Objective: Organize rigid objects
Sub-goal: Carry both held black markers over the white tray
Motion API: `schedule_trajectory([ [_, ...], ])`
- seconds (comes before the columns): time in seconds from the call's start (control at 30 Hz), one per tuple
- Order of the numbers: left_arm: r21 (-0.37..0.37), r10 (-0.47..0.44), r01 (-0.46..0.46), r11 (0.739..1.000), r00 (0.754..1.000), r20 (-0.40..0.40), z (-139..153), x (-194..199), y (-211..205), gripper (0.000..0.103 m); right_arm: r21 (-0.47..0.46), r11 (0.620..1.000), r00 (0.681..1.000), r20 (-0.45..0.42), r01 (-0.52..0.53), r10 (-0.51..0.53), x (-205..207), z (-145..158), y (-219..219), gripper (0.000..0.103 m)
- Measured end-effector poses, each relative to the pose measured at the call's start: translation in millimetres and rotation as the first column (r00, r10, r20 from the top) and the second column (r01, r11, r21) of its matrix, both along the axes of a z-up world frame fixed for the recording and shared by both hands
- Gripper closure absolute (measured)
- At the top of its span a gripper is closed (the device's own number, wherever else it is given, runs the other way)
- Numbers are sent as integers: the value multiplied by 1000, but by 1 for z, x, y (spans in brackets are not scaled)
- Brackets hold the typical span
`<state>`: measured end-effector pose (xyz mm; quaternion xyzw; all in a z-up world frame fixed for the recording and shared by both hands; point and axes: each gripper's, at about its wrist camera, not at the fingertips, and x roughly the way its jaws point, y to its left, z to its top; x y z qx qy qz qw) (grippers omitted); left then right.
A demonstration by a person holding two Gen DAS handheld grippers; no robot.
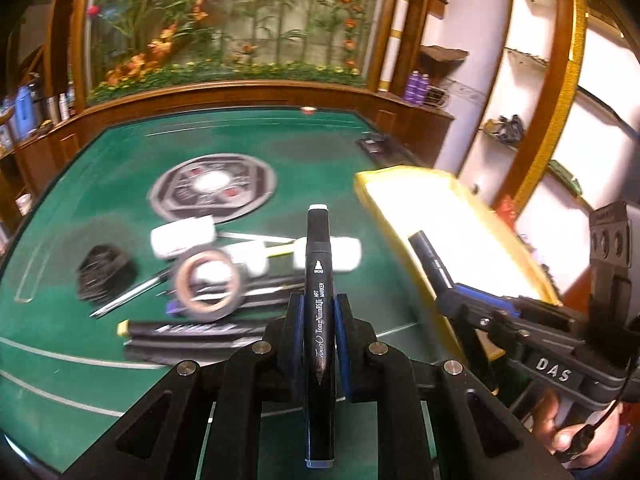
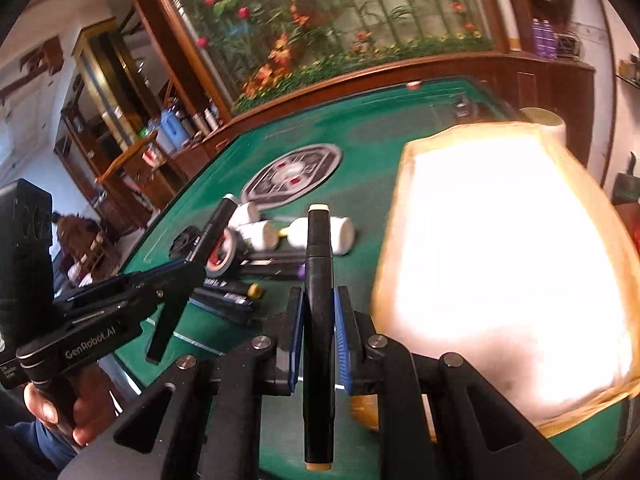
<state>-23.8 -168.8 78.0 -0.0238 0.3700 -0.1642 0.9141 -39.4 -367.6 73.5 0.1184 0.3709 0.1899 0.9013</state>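
Note:
In the left wrist view my left gripper (image 1: 319,300) is shut on a black art marker (image 1: 318,240) with a pale cap, which points away above the green table. In the right wrist view my right gripper (image 2: 318,296) is shut on a second black marker (image 2: 319,240) with a tan cap. Each gripper also shows in the other's view: the right gripper (image 1: 448,292) beside a yellow-rimmed tray (image 1: 384,208), and the left gripper (image 2: 188,268) over the pile. The tray's (image 2: 394,216) white inside is washed out by glare.
On the green felt table (image 1: 80,208) lie several more black markers (image 1: 188,330), a tape roll (image 1: 208,284), white cylinders (image 1: 182,236), a silver pen (image 1: 128,294) and a black crumpled thing (image 1: 104,272). A round grey disc (image 1: 214,188) marks the table's middle. A wooden rail runs along the far edge.

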Motion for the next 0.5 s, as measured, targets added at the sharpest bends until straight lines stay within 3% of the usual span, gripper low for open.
schedule_trajectory([
  [0.27, -25, -101, 100, 995, 995, -14, 21, 34, -75, 89, -5, 991, 991, 4, 136, -136, 28, 23, -65, 89],
  [0.4, -55, -139, 135, 989, 987, -79, 12, 61, -113, 89, -32, 985, 984, -37, 171, -172, 55, 25, -89, 89],
  [0.5, -33, -130, 128, 991, 988, -88, -1, 80, -140, 89, -43, 982, 978, -86, 185, -188, 78, 16, -100, 89],
])
